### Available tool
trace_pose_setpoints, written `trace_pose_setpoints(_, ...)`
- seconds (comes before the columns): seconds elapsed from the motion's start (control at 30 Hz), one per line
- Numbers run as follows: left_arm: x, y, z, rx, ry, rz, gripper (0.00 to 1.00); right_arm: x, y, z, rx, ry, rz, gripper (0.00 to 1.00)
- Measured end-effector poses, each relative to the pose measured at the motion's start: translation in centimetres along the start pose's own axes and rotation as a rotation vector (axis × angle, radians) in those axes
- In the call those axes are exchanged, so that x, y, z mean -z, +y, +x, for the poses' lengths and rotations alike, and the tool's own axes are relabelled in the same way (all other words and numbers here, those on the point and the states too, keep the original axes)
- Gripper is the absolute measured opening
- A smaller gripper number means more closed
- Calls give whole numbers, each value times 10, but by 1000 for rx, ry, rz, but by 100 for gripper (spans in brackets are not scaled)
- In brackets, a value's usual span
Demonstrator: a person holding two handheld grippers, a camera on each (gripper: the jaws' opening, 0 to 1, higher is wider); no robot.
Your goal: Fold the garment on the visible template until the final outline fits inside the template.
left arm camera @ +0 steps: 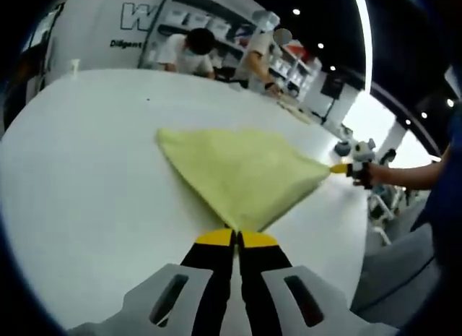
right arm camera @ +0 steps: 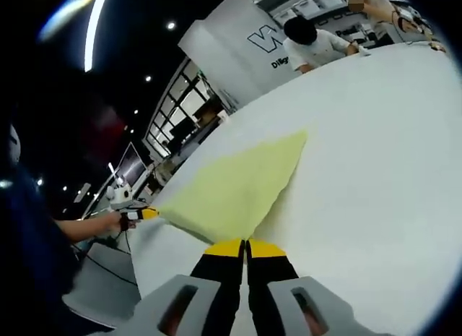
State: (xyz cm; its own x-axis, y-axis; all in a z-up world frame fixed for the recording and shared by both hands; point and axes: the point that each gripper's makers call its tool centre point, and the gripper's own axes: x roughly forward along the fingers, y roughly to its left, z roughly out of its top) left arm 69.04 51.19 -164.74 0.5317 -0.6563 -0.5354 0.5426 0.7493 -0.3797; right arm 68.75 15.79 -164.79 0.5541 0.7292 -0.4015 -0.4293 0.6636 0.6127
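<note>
A pale yellow garment is stretched flat over the white table, taut between two corners. My left gripper is shut on its near corner in the left gripper view. In that view my right gripper pinches the far right corner, held by a hand. In the right gripper view the same garment runs away from my right gripper, which is shut on its corner, and my left gripper grips the corner at the left. No template outline shows on the table.
People stand at the table's far side, bent over it. Shelving lines the back of the room. The table edge falls away at the right, beside the person's sleeve.
</note>
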Motion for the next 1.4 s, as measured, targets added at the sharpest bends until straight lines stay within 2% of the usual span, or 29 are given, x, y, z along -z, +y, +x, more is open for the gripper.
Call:
trace_pose_setpoints(0.3, 13, -7, -11, 3, 13, 7, 0, 8, 9, -4, -12, 4, 5, 0)
trace_pose_setpoints(0.37, 24, -4, -23, 1, 14, -1, 0, 19, 19, -6, -17, 12, 9, 0)
trace_pose_setpoints(0.5, 29, -6, -30, -8, 10, -5, 0, 25, 25, -8, -21, 17, 7, 0)
trace_pose_setpoints(0.63, 38, 3, -39, -13, 0, -23, 0, 37, 33, -10, -21, 18, 17, 0)
trace_pose_setpoints(0.7, 41, 1, -41, -12, -2, -24, 1, 40, 35, -12, -21, 17, 20, 0)
trace_pose_setpoints(0.77, 44, -1, -44, -11, 2, -20, 3, 44, 40, -15, -21, 13, 21, 0)
trace_pose_setpoints(0.9, 47, -8, -47, -4, 10, 1, 15, 46, 42, -19, -10, 1, 18, 0)
trace_pose_setpoints(0.97, 49, -9, -49, -13, 15, 11, 16, 46, 42, -19, -10, -1, 17, 0)
trace_pose_setpoints(1.03, 50, -5, -54, -41, 18, 22, 18, 46, 41, -21, -5, -1, 19, 7)
trace_pose_setpoints(1.17, 42, 0, -68, -68, -35, -13, 19, 40, 36, -29, 41, -24, -10, 9)
trace_pose_setpoints(1.23, 32, -3, -78, -91, -63, -2, 15, 26, 32, -36, 76, -66, -32, 8)
trace_pose_setpoints(1.33, 17, -1, -76, -97, -85, 53, 10, 16, 40, -34, 83, -22, -164, 4)
trace_pose_setpoints(1.4, 0, -14, -71, -75, -84, 102, 12, 8, 47, -24, 72, -9, -216, 6)
